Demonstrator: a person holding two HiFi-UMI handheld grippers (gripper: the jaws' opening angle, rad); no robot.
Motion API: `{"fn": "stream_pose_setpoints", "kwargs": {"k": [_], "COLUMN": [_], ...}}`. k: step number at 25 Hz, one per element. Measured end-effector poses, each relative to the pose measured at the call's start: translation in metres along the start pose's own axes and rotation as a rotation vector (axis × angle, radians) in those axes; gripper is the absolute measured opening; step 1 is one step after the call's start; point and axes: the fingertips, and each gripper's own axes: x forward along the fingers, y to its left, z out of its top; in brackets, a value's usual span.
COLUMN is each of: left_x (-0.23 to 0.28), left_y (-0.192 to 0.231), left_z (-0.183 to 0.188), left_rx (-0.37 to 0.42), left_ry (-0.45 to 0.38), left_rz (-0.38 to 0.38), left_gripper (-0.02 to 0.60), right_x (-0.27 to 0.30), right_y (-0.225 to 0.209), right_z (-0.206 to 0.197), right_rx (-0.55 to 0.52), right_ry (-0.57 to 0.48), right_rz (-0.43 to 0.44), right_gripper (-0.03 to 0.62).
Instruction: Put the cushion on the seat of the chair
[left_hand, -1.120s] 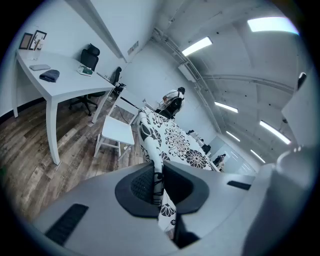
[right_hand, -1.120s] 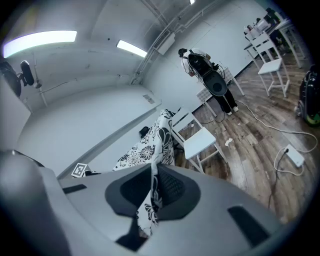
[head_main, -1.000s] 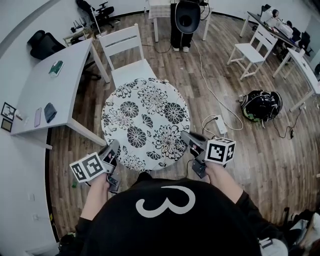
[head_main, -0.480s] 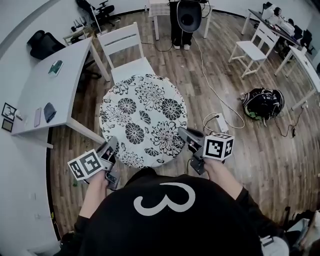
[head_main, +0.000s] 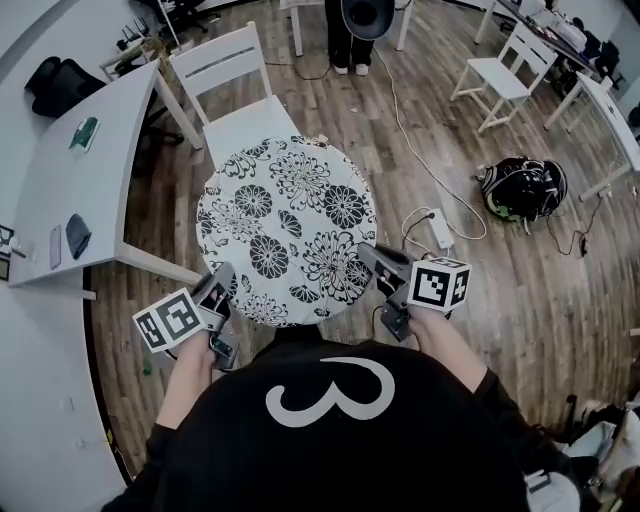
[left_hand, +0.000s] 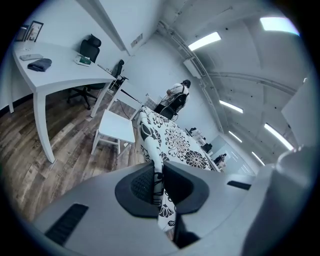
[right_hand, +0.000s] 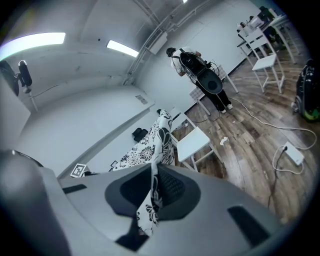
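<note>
A round white cushion (head_main: 285, 230) with black flowers hangs level between my two grippers, above the wood floor. My left gripper (head_main: 222, 290) is shut on its near left rim, and my right gripper (head_main: 372, 262) is shut on its near right rim. The far edge of the cushion overlaps the front of the white chair's seat (head_main: 240, 122). In the left gripper view the cushion (left_hand: 175, 142) runs out from the pinched jaws toward the chair (left_hand: 117, 127). The right gripper view shows the cushion's fabric (right_hand: 155, 145) clamped between the pads, with the chair (right_hand: 195, 142) beyond.
A white desk (head_main: 90, 190) with small items stands at the left, a black office chair (head_main: 55, 80) behind it. A person (head_main: 350, 30) stands beyond the chair. A power strip (head_main: 440, 228) with cable, a black bag (head_main: 522, 188) and another white chair (head_main: 495, 85) are at the right.
Both grippers keep their hold on the cushion and have hardly moved. The head view has drifted, so the chair and cushion sit a little higher in the picture.
</note>
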Motion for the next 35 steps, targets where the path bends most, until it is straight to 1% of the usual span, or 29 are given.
{"fn": "stream_pose_setpoints", "kwargs": {"k": [2, 3, 6, 9, 11, 14, 16, 19, 22, 27, 31, 33, 35], "left_x": [-0.021, -0.027, -0.022, -0.019, -0.024, -0.034, -0.036, -0.031, -0.025, -0.021, -0.021, -0.021, -0.021], "left_y": [0.006, 0.006, -0.007, -0.015, -0.019, -0.025, -0.024, -0.018, -0.012, -0.007, -0.006, -0.006, -0.005], "left_z": [0.007, 0.009, 0.012, 0.011, 0.005, -0.008, -0.01, -0.001, 0.002, -0.003, 0.0, 0.001, 0.001], "left_rx": [0.016, 0.023, 0.036, 0.057, 0.084, 0.123, 0.122, 0.124, 0.136, 0.128, 0.093, 0.078, 0.074], "left_ry": [-0.007, -0.009, -0.009, 0.0, 0.008, -0.01, -0.021, -0.018, -0.035, -0.072, -0.032, -0.024, -0.035], "left_rz": [0.064, 0.083, 0.076, 0.058, 0.058, 0.066, 0.072, 0.085, 0.098, 0.117, 0.124, 0.15, 0.179], "left_gripper": [0.026, 0.026, 0.026, 0.026, 0.026, 0.026, 0.026, 0.026, 0.026, 0.026, 0.026, 0.026, 0.026], "right_x": [0.015, 0.018, 0.01, 0.002, -0.005, -0.017, -0.017, -0.007, 0.001, 0.007, 0.004, 0.007, 0.011], "right_y": [0.008, 0.011, 0.012, 0.015, 0.019, 0.019, 0.015, 0.01, 0.003, -0.009, -0.015, -0.02, -0.027], "right_z": [-0.011, -0.014, -0.005, 0.002, -0.005, -0.015, -0.013, -0.004, -0.001, -0.002, -0.003, -0.003, -0.001], "right_rx": [0.04, 0.057, 0.079, 0.027, 0.01, -0.012, -0.019, -0.02, -0.037, -0.046, -0.006, 0.009, 0.014], "right_ry": [0.01, 0.01, -0.008, -0.031, -0.041, -0.049, -0.048, -0.042, -0.047, -0.067, -0.041, -0.017, 0.001], "right_rz": [0.054, 0.073, 0.087, 0.061, 0.052, 0.058, 0.055, 0.044, 0.057, 0.077, 0.012, 0.006, 0.009], "right_gripper": [0.029, 0.029, 0.029, 0.029, 0.029, 0.029, 0.029, 0.029, 0.029, 0.031, 0.031, 0.031, 0.031]}}
